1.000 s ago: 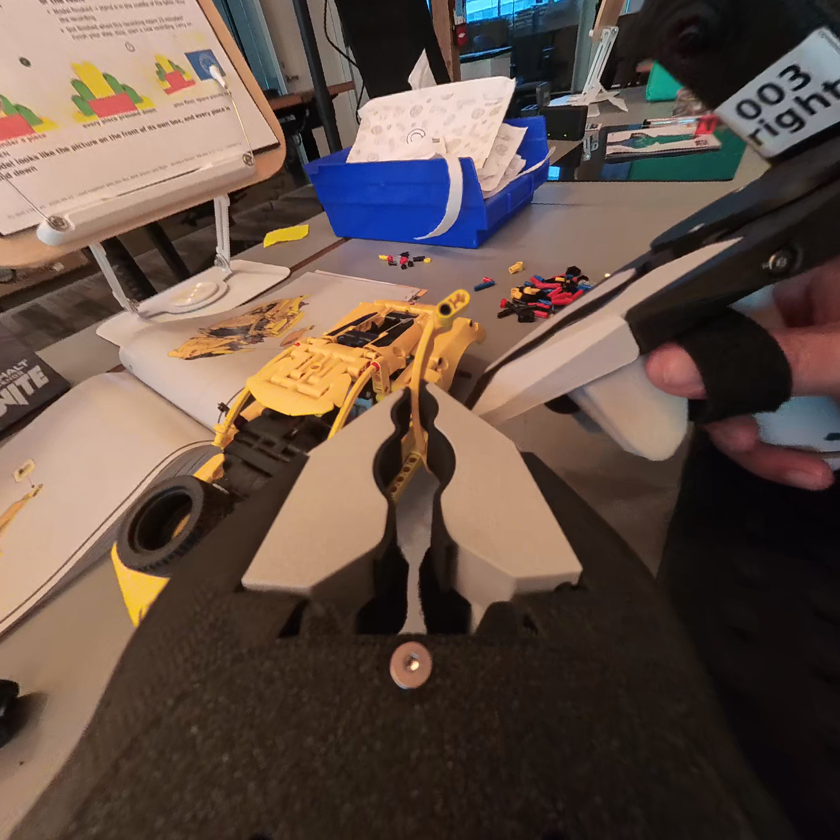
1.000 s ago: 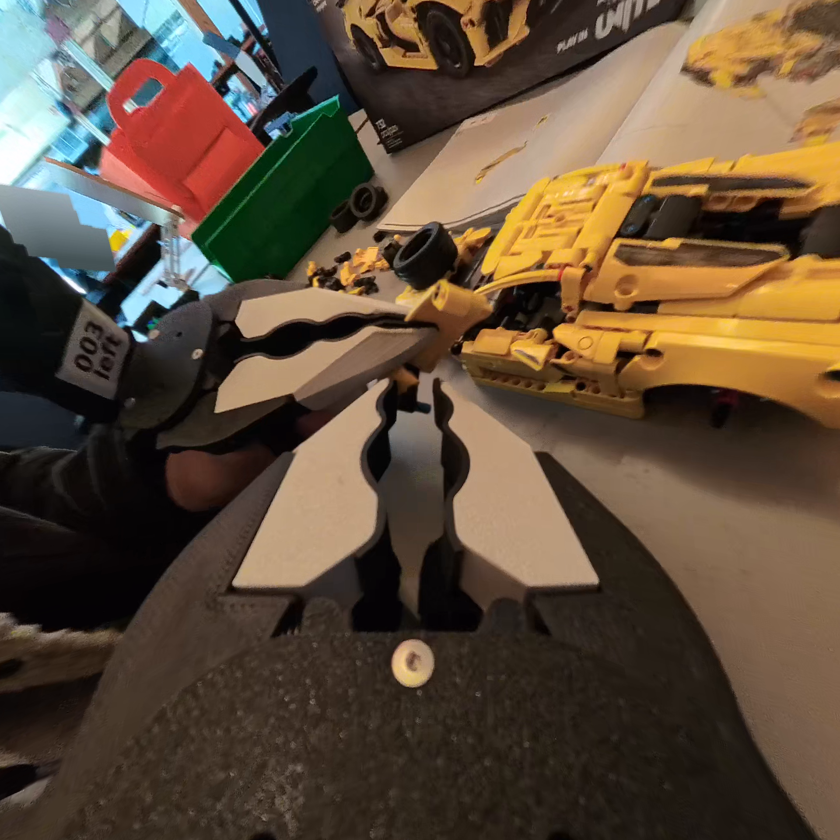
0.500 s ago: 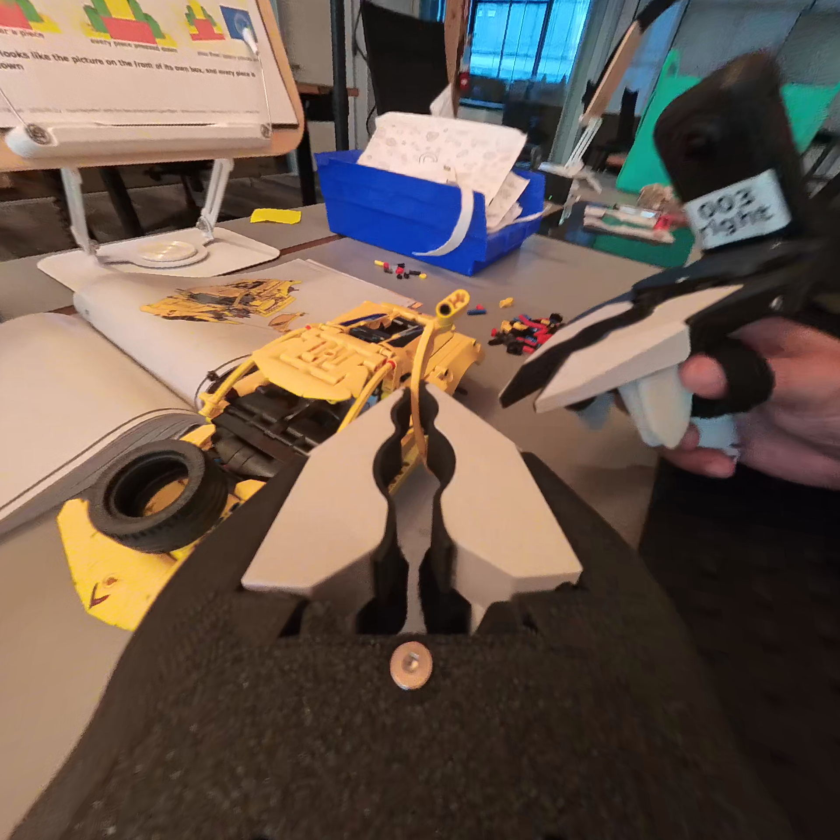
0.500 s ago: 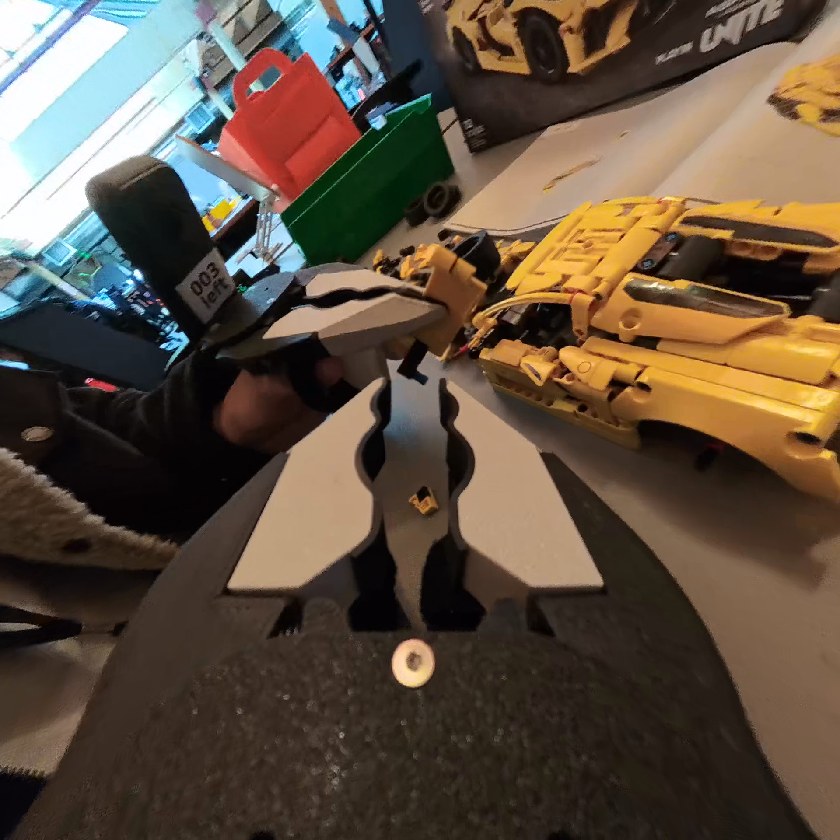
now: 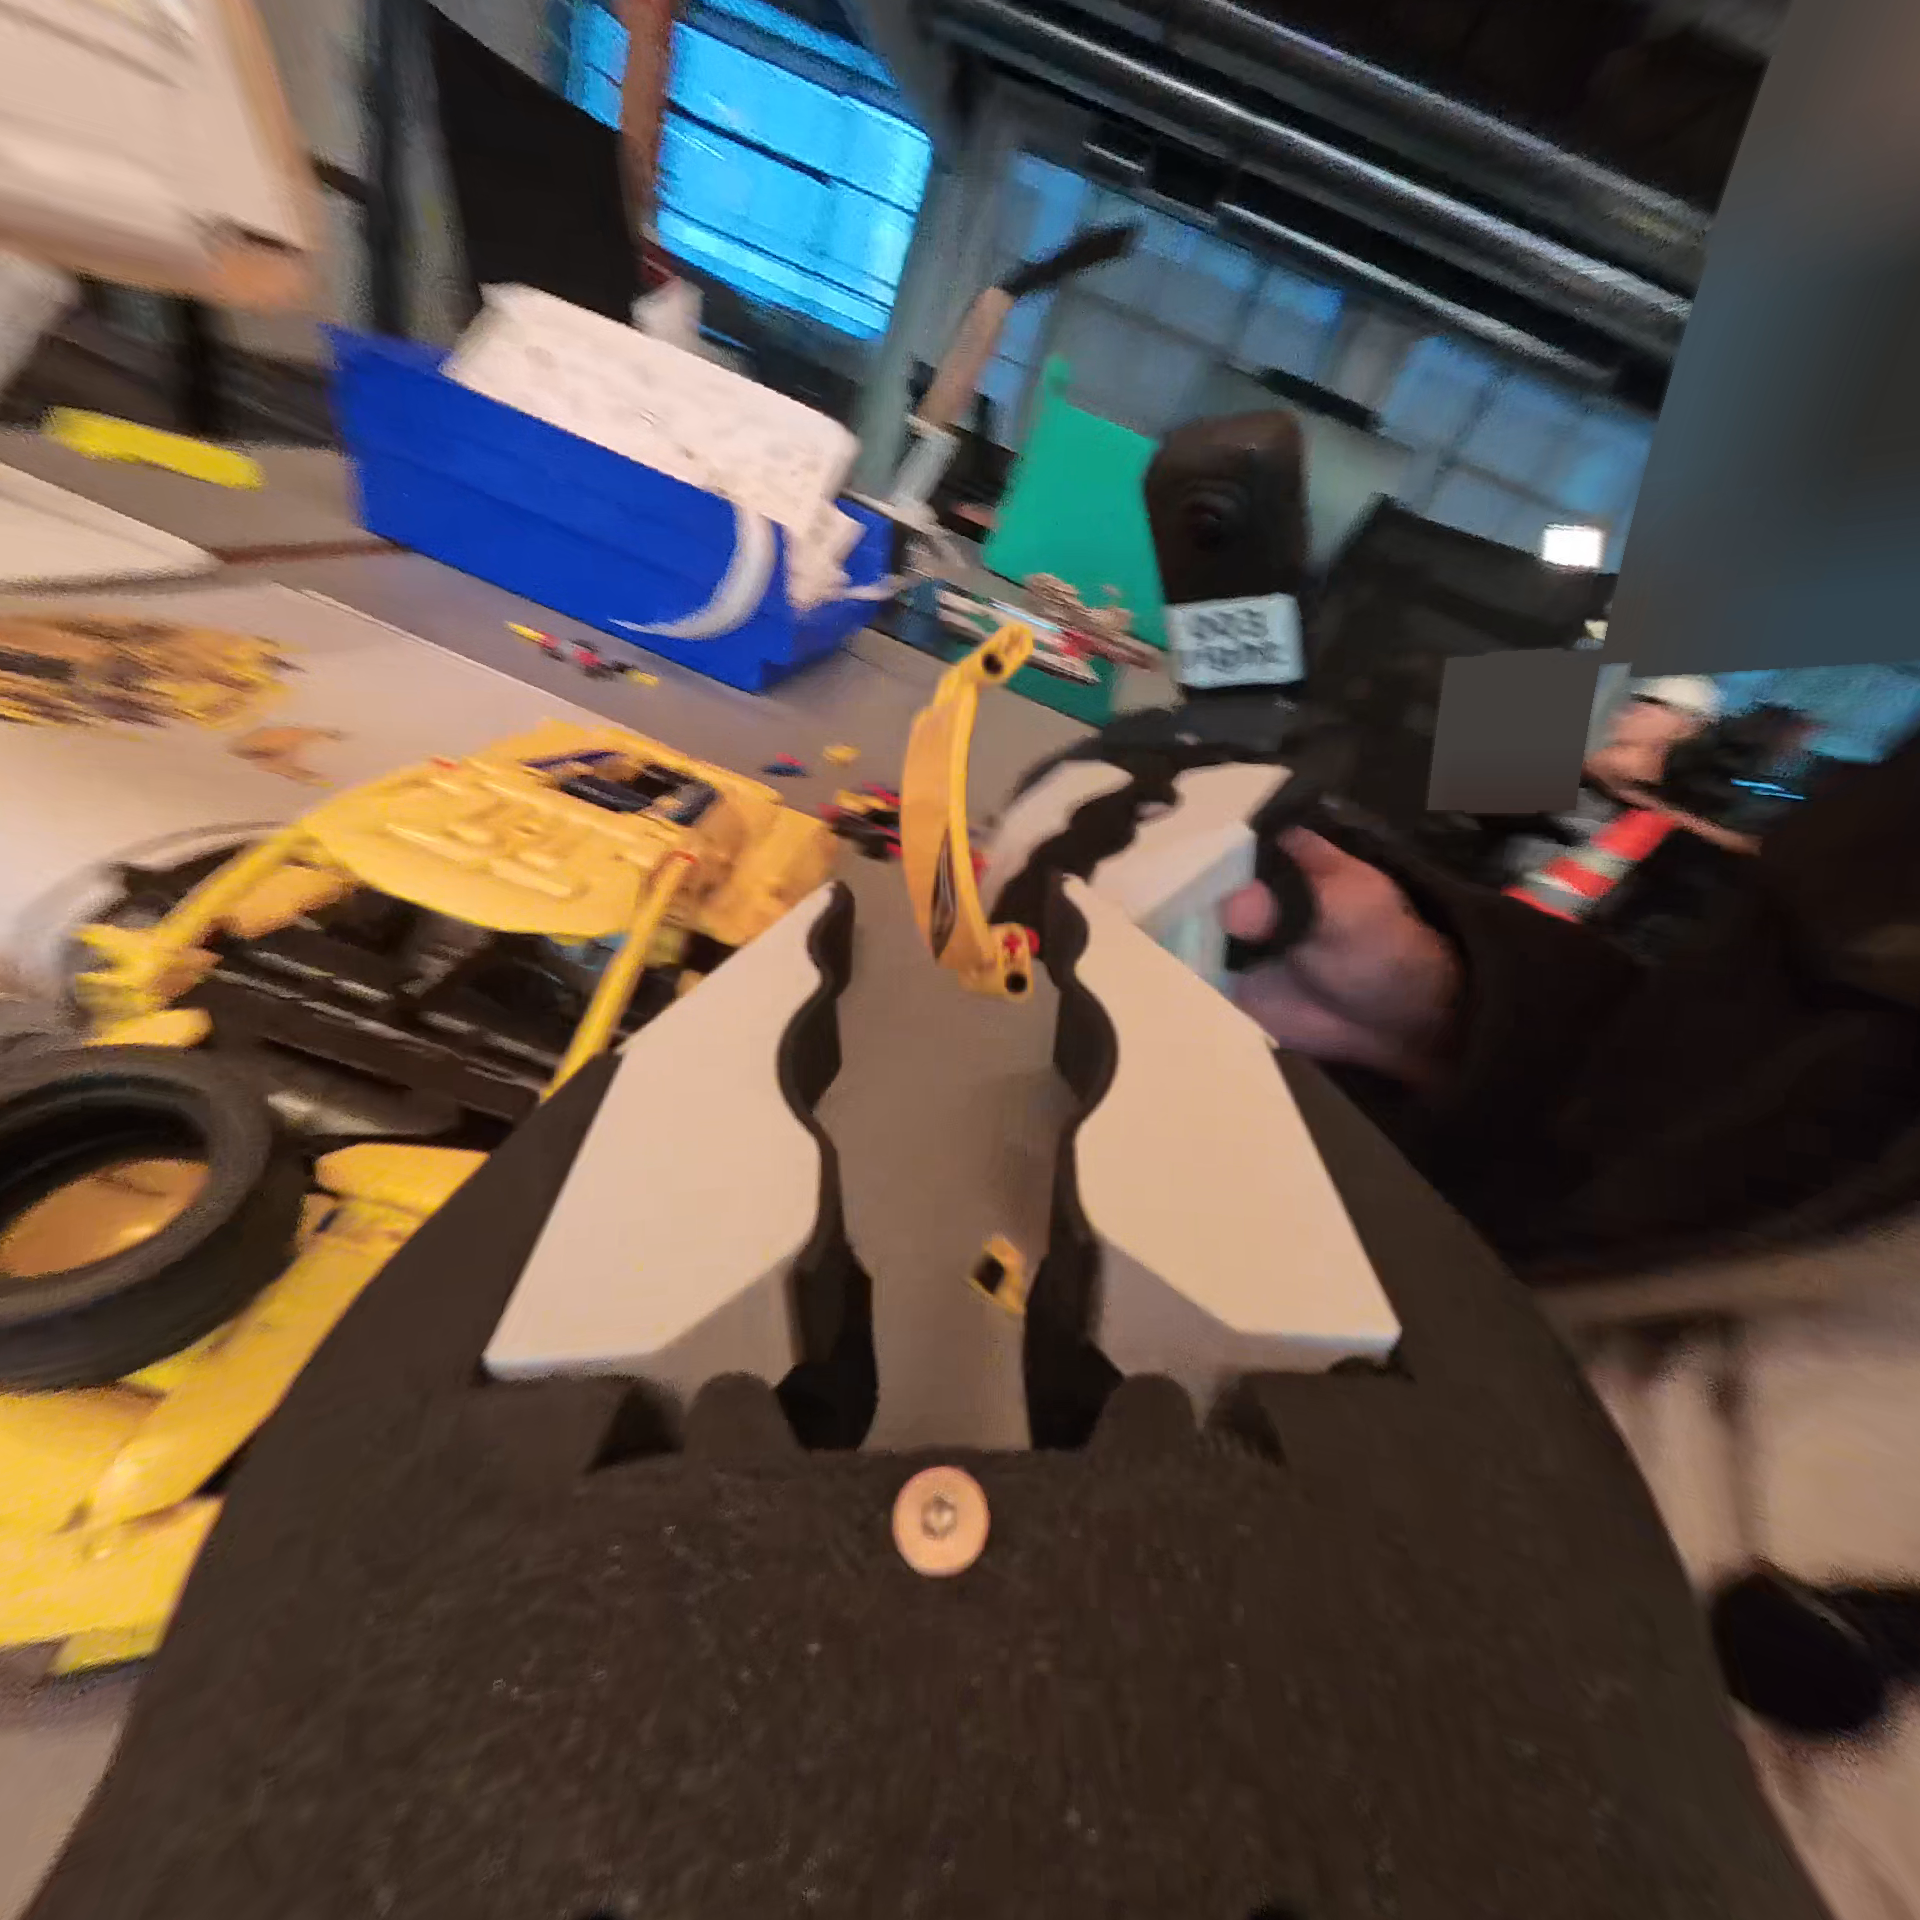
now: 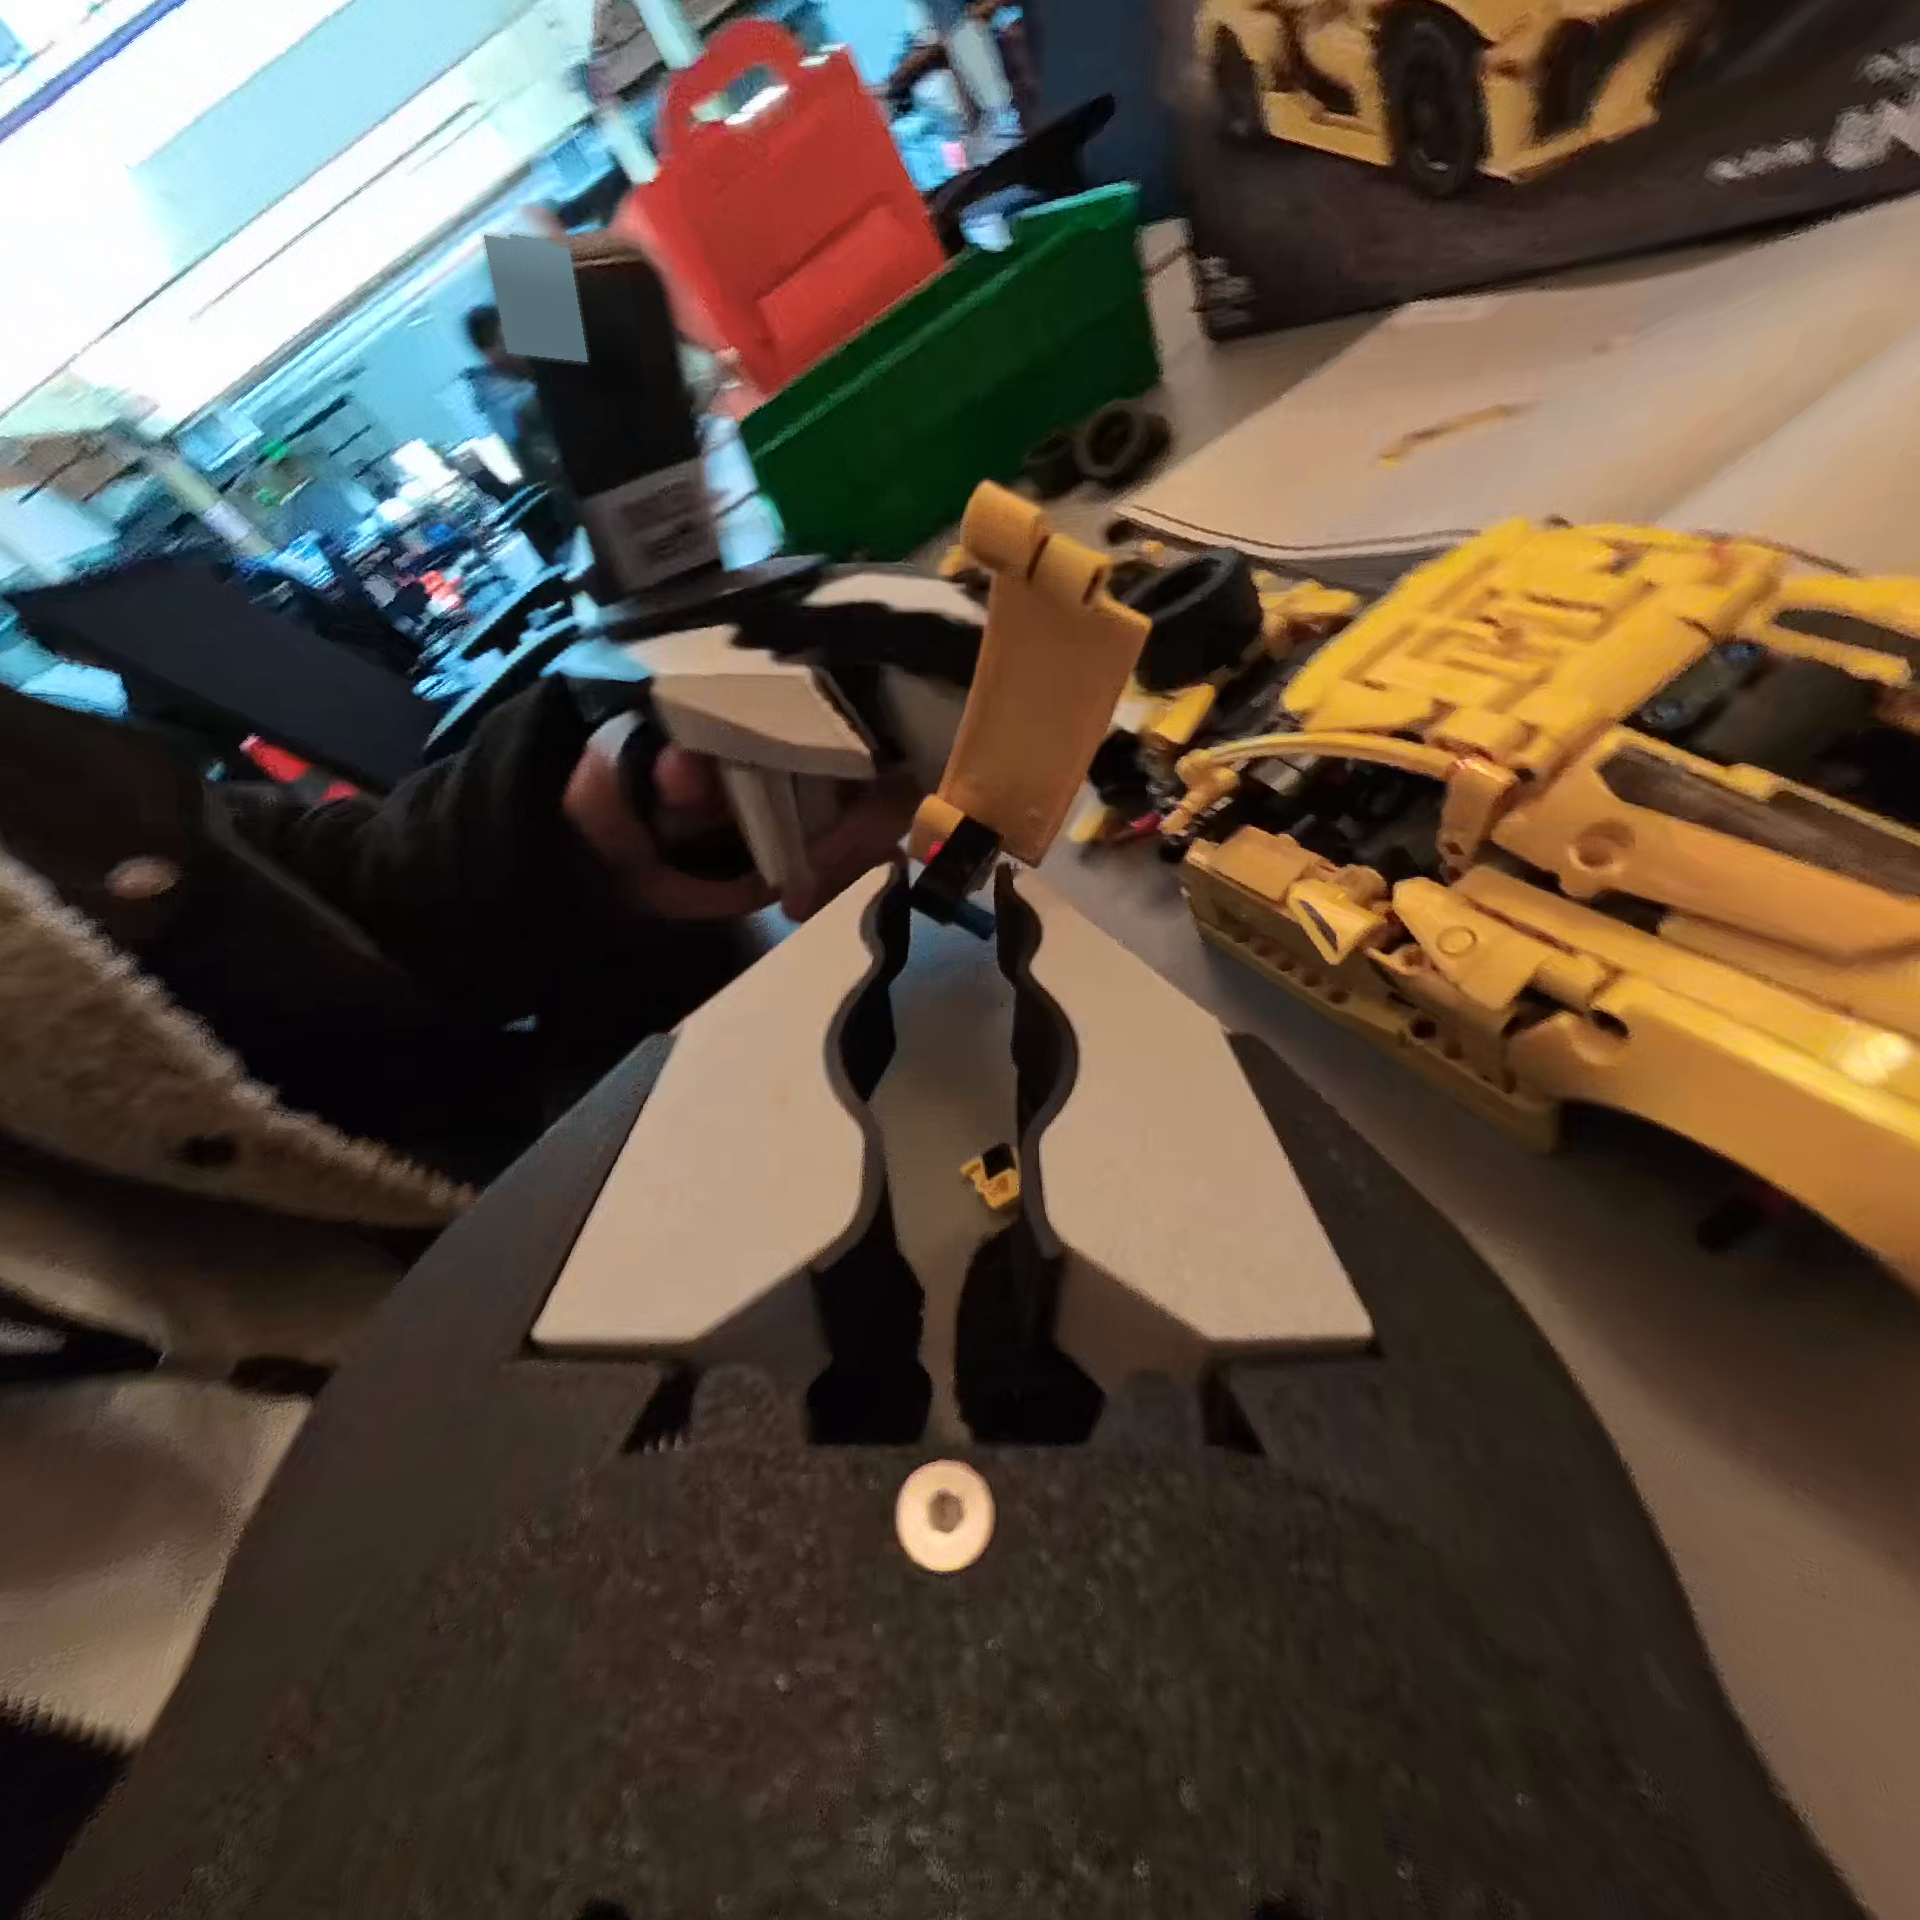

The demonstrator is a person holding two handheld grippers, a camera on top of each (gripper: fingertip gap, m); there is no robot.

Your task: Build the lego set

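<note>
A curved yellow panel [image 5: 940, 810] with a black connector [image 6: 954, 875] at its lower end stands in the air between the two grippers. My right gripper [image 6: 948, 883] is shut on that connector and holds the panel [image 6: 1039, 707] upright. It also shows in the left wrist view [image 5: 1013, 873], coming in from the right. My left gripper [image 5: 951, 899] is open wide and empty, its tips just short of the panel. It also shows in the right wrist view [image 6: 914, 665]. The yellow car model [image 5: 520, 831] [image 6: 1507, 779] lies on the table beside them.
A small yellow piece [image 5: 997, 1268] [image 6: 992, 1174] lies on the table under the grippers. A loose tyre [image 5: 114, 1195], a blue bin [image 5: 582, 540], scattered small pieces [image 5: 862, 810], a green bin [image 6: 956, 384], a red bag [image 6: 779, 239], the set's box [image 6: 1507, 156] and an open booklet [image 6: 1558, 416] surround the car. The grippers are tip to tip, or close to it.
My left gripper was shut on the yellow panel and has opened and let it go. My right gripper moved in and closed on the panel's black connector. Both views tilted upward.
</note>
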